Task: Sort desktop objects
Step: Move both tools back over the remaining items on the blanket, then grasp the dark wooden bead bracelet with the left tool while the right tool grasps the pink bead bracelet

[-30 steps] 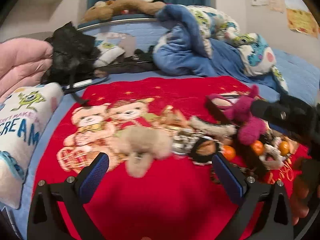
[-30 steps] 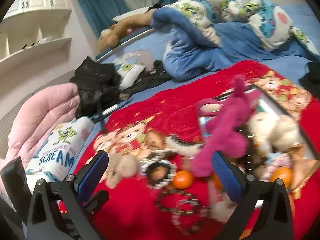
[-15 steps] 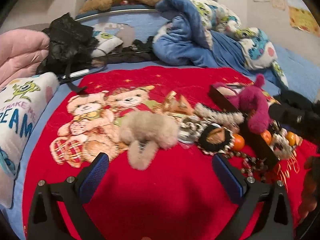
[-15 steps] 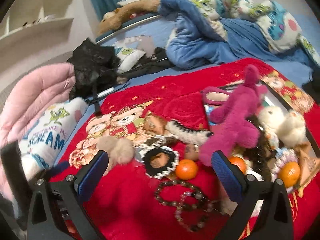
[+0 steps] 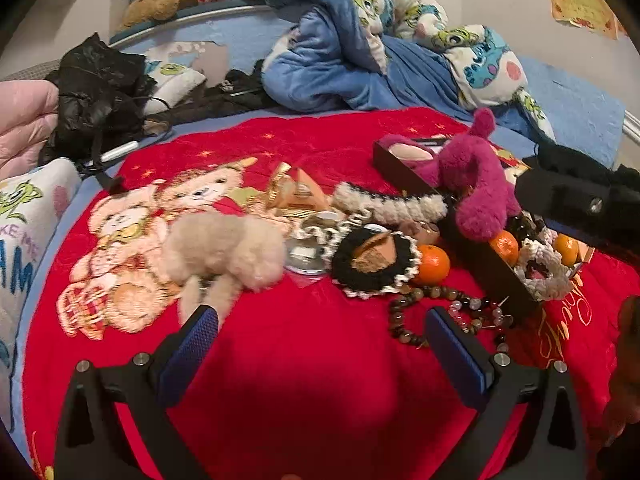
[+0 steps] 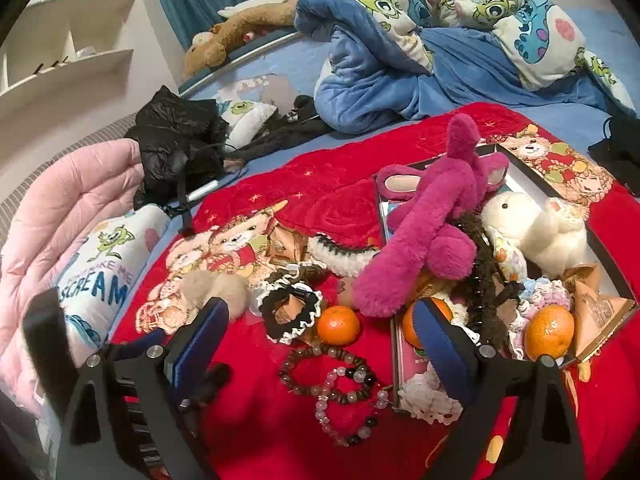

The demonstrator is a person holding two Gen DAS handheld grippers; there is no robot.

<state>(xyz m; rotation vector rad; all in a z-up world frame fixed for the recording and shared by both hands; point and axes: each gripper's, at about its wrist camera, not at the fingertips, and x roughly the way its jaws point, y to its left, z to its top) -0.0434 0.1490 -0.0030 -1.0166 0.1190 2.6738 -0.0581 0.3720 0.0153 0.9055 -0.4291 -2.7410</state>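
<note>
Crowding loose orange (image 6: 338, 325): scrunchie (image 6: 289, 311), bead bracelets (image 6: 332, 380), pink plush (image 6: 424, 236).

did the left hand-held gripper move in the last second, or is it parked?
Yes. The left hand-held gripper has closed in on the pile: in its own view the fluffy beige toy on the red blanket now looms larger and sits just beyond its open fingertips.

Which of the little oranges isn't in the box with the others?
The orange lying loose on the red blanket, right beside the black frilly scrunchie. The other two oranges sit inside the box among the plush toys.
</note>
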